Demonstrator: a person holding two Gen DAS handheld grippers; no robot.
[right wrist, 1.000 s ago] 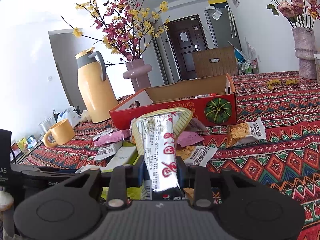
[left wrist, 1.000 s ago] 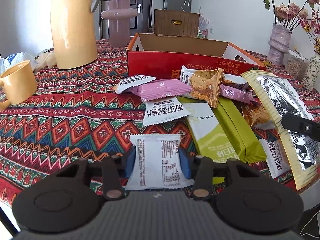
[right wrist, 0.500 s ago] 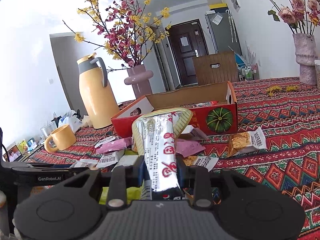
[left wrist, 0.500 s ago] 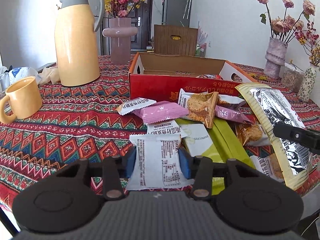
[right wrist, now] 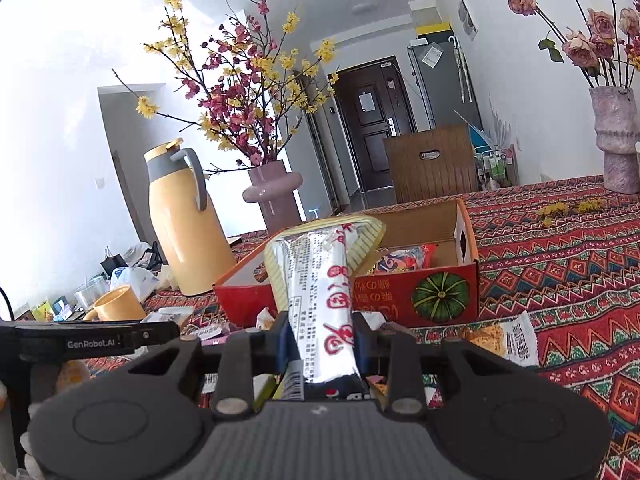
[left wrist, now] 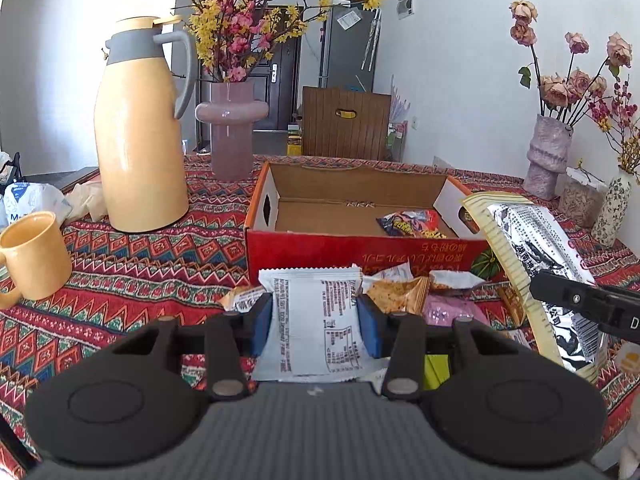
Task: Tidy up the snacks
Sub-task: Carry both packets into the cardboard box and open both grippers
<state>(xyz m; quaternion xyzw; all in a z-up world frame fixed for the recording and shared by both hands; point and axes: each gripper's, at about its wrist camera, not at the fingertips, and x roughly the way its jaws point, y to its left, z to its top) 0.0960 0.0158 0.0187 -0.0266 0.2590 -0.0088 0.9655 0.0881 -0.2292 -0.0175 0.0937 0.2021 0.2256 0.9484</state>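
My left gripper (left wrist: 316, 322) is shut on a white snack packet (left wrist: 318, 320) with black print, held above the table in front of the red cardboard box (left wrist: 360, 250). The box is open and holds one colourful snack bag (left wrist: 412, 224). My right gripper (right wrist: 320, 340) is shut on a long silver and yellow snack bag (right wrist: 320, 280), held upright just before the box (right wrist: 420, 296). That bag also shows in the left wrist view (left wrist: 532, 264), at the right. Several loose snack packets (left wrist: 396, 292) lie on the cloth below both grippers.
A yellow thermos jug (left wrist: 140, 132) and a pink flower vase (left wrist: 232, 136) stand behind and left of the box. A yellow mug (left wrist: 32, 256) sits at the left. More vases (left wrist: 548, 160) stand at the back right. A loose cracker packet (right wrist: 504, 336) lies right of the box.
Both grippers have risen and moved toward the box with their packets. The inside of the box now shows in both views.
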